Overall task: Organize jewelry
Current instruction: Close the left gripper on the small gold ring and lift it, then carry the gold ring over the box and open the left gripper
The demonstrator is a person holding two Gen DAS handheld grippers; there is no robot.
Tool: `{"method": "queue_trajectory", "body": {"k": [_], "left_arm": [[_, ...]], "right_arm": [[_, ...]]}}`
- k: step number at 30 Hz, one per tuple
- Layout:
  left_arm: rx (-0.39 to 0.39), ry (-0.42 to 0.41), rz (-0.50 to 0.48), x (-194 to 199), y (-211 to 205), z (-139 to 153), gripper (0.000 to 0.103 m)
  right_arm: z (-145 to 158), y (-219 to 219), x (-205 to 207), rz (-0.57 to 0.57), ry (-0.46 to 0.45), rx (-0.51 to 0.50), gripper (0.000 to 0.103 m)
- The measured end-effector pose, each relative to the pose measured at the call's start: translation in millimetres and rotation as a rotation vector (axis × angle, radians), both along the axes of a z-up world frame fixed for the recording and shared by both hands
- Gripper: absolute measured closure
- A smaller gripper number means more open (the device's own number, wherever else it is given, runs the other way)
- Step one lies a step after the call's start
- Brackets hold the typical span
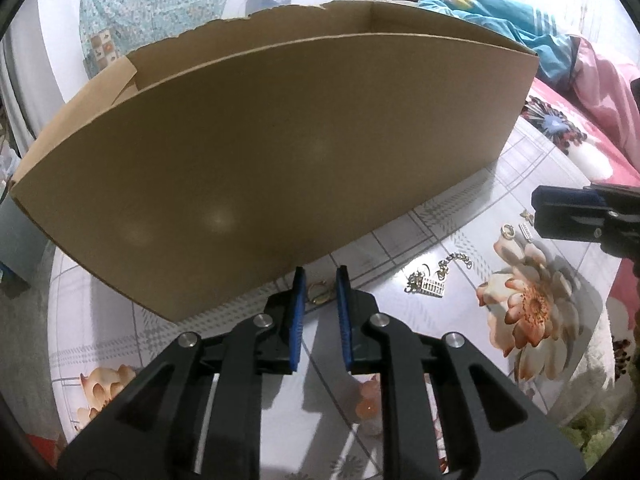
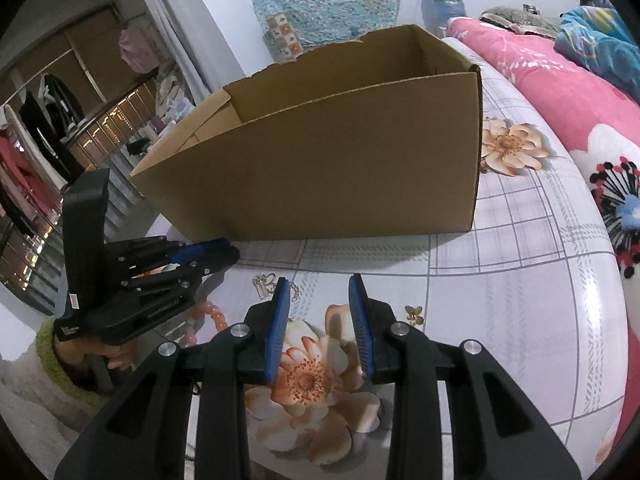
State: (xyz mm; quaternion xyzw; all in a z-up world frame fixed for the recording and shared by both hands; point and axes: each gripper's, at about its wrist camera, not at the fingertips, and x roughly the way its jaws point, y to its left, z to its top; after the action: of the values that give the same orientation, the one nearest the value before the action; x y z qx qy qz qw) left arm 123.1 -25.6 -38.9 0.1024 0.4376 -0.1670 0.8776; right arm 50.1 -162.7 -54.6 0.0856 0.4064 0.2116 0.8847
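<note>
An open cardboard box (image 1: 260,152) stands on the floral tablecloth, also in the right wrist view (image 2: 340,168). My left gripper (image 1: 321,276) is open, its blue pads either side of a small gold ring (image 1: 319,293) lying by the box's base. More jewelry lies to the right: a gold chain cluster (image 1: 432,278), a ring (image 1: 508,231) and a small bar piece (image 1: 526,233). My right gripper (image 2: 318,282) is open and empty above a printed flower. Near it lie a gold butterfly piece (image 2: 414,313), a silver charm (image 2: 264,283) and a pink bead bracelet (image 2: 212,316).
The table (image 2: 520,280) has a grey-checked cloth with flower prints. A pink bedspread (image 2: 560,92) borders it on the right. A person sits far behind. The left gripper body (image 2: 132,280) shows at the left of the right wrist view; the right gripper (image 1: 580,216) shows at the right edge of the left wrist view.
</note>
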Motion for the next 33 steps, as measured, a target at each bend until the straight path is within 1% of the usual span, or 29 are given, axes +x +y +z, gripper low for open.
{"method": "queue_trajectory", "body": {"k": [3, 7, 10, 13, 16, 20, 23, 28, 33], "left_arm": [[0.008, -0.014, -0.006, -3.0, -1.5, -0.6, 0.092], [-0.015, -0.011, 0.002, -5.8, 1.6, -0.7, 0.093], [-0.019, -0.013, 0.014, -10.5, 5.0, -0.4, 0.094], [-0.039, -0.007, 0.024, -14.5, 12.5, -0.5, 0.094], [-0.048, -0.013, 0.033, -18.6, 16.8, -1.3, 0.094], [-0.065, -0.020, 0.034, -21.9, 19.8, -2.9, 0.094], [-0.072, -0.027, 0.027, -23.8, 21.8, -3.6, 0.094], [-0.087, -0.032, 0.023, -25.9, 24.6, -3.6, 0.094], [-0.095, -0.041, 0.018, -28.3, 25.2, -3.7, 0.094]], "right_arm": [[-0.5, -4.4, -3.3, -0.009, 0.001, 0.005, 0.073], [1.5, -10.2, -9.7, -0.017, -0.005, -0.003, 0.073], [2.1, -13.3, -15.0, -0.015, -0.010, -0.022, 0.073], [-2.2, -12.8, -14.5, -0.008, -0.001, -0.051, 0.073], [-5.1, -6.4, -12.7, -0.001, -0.009, -0.097, 0.073], [-6.3, 0.1, -3.9, 0.010, -0.036, -0.163, 0.076], [-8.9, 6.7, 6.3, 0.041, -0.040, -0.224, 0.078], [-18.3, 10.8, 19.1, 0.075, -0.015, -0.295, 0.080], [-20.8, 15.3, 24.8, 0.111, -0.022, -0.349, 0.083]]}}
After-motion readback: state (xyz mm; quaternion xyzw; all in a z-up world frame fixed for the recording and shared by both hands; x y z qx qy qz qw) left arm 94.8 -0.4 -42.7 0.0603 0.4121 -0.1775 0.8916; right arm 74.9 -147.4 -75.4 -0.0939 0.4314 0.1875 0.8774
